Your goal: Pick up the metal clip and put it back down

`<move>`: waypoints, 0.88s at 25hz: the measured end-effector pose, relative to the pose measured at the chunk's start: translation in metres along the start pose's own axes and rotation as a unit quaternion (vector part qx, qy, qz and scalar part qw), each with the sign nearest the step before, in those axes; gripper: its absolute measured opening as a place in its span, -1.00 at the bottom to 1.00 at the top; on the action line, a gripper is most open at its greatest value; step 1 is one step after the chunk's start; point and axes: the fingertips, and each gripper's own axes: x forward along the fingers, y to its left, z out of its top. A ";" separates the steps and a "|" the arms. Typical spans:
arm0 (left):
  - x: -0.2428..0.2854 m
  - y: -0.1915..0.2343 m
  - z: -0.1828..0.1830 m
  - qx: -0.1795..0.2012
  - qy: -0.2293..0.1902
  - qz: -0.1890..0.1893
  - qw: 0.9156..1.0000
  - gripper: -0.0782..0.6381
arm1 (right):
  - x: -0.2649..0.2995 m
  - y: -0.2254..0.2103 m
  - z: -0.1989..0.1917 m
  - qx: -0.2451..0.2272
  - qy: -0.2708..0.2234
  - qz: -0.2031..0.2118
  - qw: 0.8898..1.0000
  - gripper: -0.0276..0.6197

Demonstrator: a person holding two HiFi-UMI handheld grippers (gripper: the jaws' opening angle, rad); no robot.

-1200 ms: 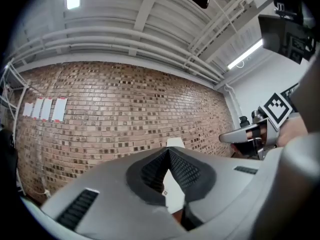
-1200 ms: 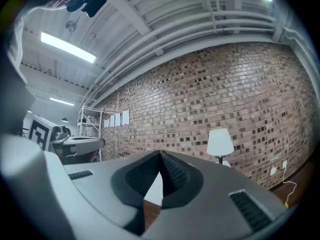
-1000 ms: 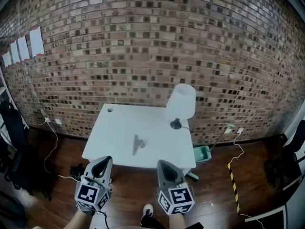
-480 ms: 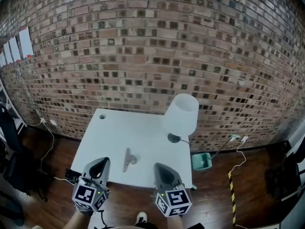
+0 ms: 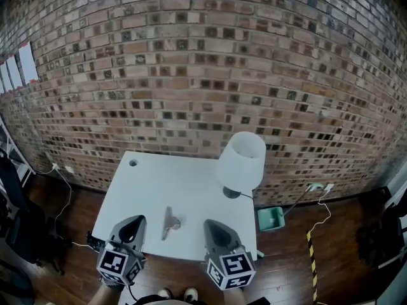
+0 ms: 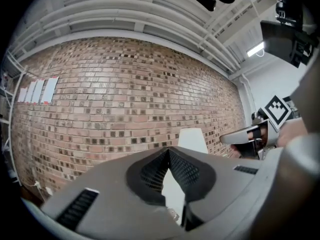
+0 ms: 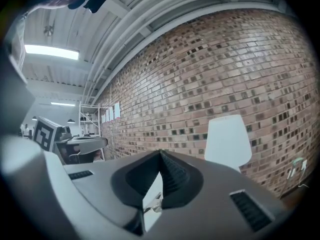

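The metal clip [image 5: 168, 223] lies flat near the front edge of the white table [image 5: 146, 189], long side pointing away from me. My left gripper [image 5: 132, 222] hovers at the table's front edge, just left of the clip, its jaws closed tip to tip with nothing in them. My right gripper [image 5: 208, 225] is level with it on the clip's right, also shut and empty. In the right gripper view the clip [image 7: 154, 204] shows as a small shiny piece below the meeting jaw tips [image 7: 160, 152]. The left gripper view shows closed jaw tips [image 6: 168, 149] before the brick wall.
A white table lamp [image 5: 241, 161] stands at the table's back right corner. A cable hole [image 5: 133, 162] is at the back left. A green bin [image 5: 270, 218] and cables lie on the wooden floor to the right. A brick wall [image 5: 203, 75] is behind the table.
Both grippers have come forward side by side to the table's front edge, and the table and clip now sit closer beneath me. Both stay shut.
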 end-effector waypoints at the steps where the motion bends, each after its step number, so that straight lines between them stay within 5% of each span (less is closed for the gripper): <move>1: 0.002 -0.001 -0.002 -0.002 0.000 -0.008 1.000 -0.71 | 0.001 -0.001 -0.001 0.003 0.000 -0.004 1.000 -0.97; 6: 0.015 0.000 -0.011 -0.011 0.014 -0.036 0.999 -0.71 | 0.007 0.000 -0.002 0.013 -0.002 -0.028 1.000 -0.97; 9: 0.027 0.009 -0.034 -0.002 0.072 -0.019 0.997 -0.65 | 0.010 0.002 -0.006 0.019 0.002 -0.039 0.999 -0.97; 11: 0.036 0.015 -0.061 0.018 0.131 -0.005 0.991 -0.37 | 0.010 0.003 -0.011 0.024 0.005 -0.047 0.999 -0.97; 12: 0.042 0.016 -0.074 0.025 0.158 -0.007 0.987 -0.21 | 0.009 0.003 -0.013 0.026 0.006 -0.050 0.998 -0.97; 15: 0.062 0.006 -0.107 0.043 0.226 -0.030 0.973 -0.17 | 0.010 0.000 -0.018 0.034 0.009 -0.058 0.998 -0.97; 22: 0.097 -0.022 -0.205 0.110 0.364 -0.078 0.922 -0.11 | 0.006 -0.008 -0.042 0.059 0.025 -0.081 0.995 -0.97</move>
